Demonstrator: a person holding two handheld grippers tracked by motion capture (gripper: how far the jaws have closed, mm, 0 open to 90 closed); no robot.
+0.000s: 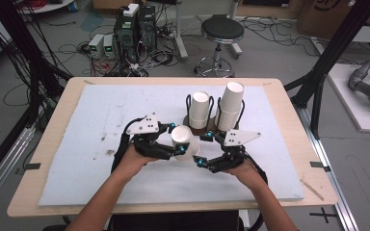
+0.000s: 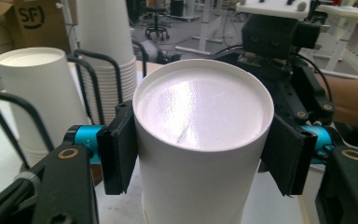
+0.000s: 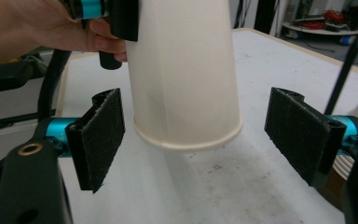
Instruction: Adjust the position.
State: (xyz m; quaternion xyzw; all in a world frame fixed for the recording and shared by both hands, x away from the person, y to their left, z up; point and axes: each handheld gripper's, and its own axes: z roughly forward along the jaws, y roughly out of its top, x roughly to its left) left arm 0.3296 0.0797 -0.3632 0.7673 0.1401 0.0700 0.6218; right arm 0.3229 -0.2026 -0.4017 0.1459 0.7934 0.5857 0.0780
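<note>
Left gripper [image 2: 200, 154] gripped an upside-down cup [image 2: 200, 140].
Its jaws clenched the cup's sides, holding it clear above the bench [image 1: 101, 144]. The right gripper [image 3: 200, 144] stood released, jaws wide around the cup's rim without touching. Cup stacks [image 1: 231, 110] stood in a rack [image 1: 214, 127] just behind.

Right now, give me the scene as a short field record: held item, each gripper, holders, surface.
held item: white paper cup, upside down, lifted off the mat
left gripper: shut on the cup, pads on both sides near its base
right gripper: open, pads apart from the cup's rim on both sides
holders: two black wire racks, one with a single cup, one with a cup stack
surface: white foam mat on wooden table
</note>
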